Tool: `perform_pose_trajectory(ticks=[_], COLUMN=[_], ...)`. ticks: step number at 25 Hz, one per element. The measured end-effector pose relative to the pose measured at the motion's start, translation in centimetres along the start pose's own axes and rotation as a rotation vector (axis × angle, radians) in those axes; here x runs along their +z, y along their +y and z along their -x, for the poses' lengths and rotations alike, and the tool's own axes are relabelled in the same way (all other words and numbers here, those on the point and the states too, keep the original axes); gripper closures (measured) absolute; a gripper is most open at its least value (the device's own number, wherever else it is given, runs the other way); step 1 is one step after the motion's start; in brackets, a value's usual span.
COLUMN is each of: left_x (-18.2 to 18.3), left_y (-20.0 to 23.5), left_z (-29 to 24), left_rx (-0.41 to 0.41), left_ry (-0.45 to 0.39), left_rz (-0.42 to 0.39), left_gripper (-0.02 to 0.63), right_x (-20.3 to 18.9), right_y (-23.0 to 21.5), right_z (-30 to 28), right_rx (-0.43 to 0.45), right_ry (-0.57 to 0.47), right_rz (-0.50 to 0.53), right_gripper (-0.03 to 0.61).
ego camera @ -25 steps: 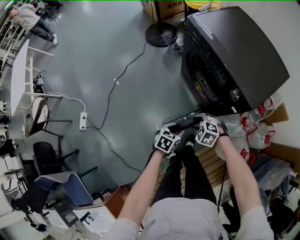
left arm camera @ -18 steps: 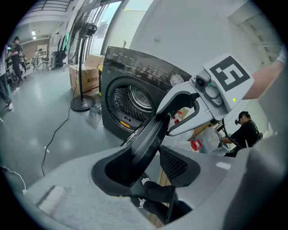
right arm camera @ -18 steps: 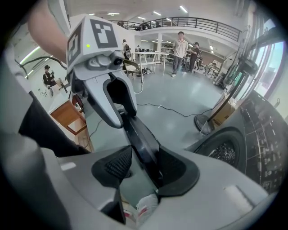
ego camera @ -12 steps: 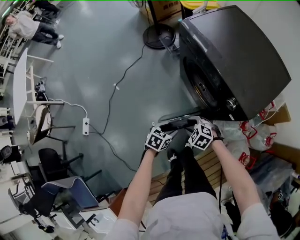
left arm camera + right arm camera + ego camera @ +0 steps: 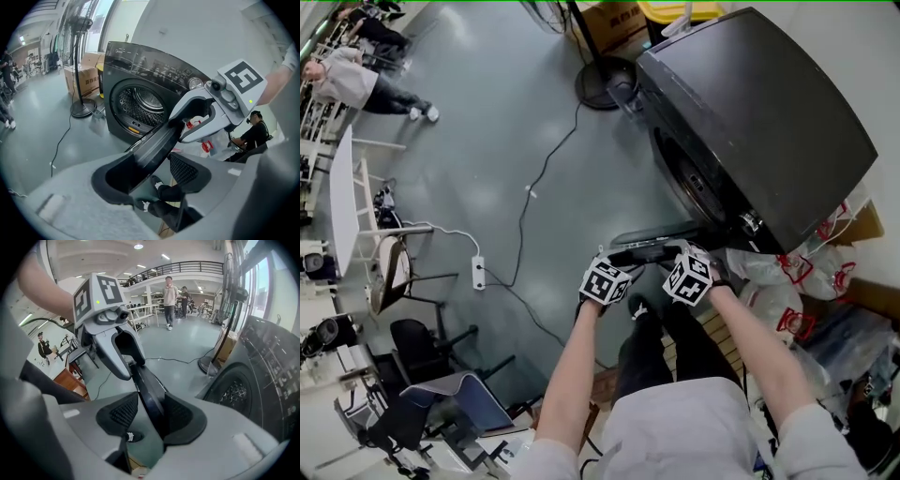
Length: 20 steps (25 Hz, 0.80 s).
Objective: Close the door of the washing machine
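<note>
The dark front-loading washing machine stands at the upper right with its drum showing. Its round door hangs open toward me. My left gripper straddles the door's rim. Its jaws are opening, the rim lies along the left pad, and a gap is left at the right pad. My right gripper also straddles the door's edge. Its jaws are closing, the edge rests against the right pad, and the left pad stands clear.
A fan's round base and a cardboard box stand beyond the machine. A cable runs to a power strip on the grey floor. Plastic bags lie to the machine's right. My legs are below the door.
Both grippers have shifted up and left in the head view, with the door's edge between them. The machine sits closer and steeper in that view.
</note>
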<state>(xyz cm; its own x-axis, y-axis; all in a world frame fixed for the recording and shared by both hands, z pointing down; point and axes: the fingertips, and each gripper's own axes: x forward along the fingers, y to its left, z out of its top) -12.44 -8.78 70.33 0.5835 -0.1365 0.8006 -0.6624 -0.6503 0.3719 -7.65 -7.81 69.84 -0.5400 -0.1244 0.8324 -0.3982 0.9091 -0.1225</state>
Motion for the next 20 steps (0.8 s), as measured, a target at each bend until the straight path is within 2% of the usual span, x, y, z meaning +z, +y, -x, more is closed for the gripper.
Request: perform_pose_trajectory(ticks=[7,14,20], left_x=[3.3,6.1,8.4], left_y=[2.9,4.9,6.0], left_z=[-0.7,-1.4,-2.8], left_rx=[0.007,-0.077,-0.111], left_ry=[-0.006,0.013,0.035], left_rz=[-0.047,-0.149,-0.261], left_gripper=[0.359,0.359,0.357], right_x=[1.5,2.6,2.6], right_y=[-3.1,-5.9,-8.2], right_z=[-0.5,-0.8,-0.9], right_rx=[-0.051,-0.138,-0.236], right_ry=[-0.022,-0.02,-0.029], right_rz=[-0.111,-0.224,-0.337], right_gripper=[0.408,0.407,0.4])
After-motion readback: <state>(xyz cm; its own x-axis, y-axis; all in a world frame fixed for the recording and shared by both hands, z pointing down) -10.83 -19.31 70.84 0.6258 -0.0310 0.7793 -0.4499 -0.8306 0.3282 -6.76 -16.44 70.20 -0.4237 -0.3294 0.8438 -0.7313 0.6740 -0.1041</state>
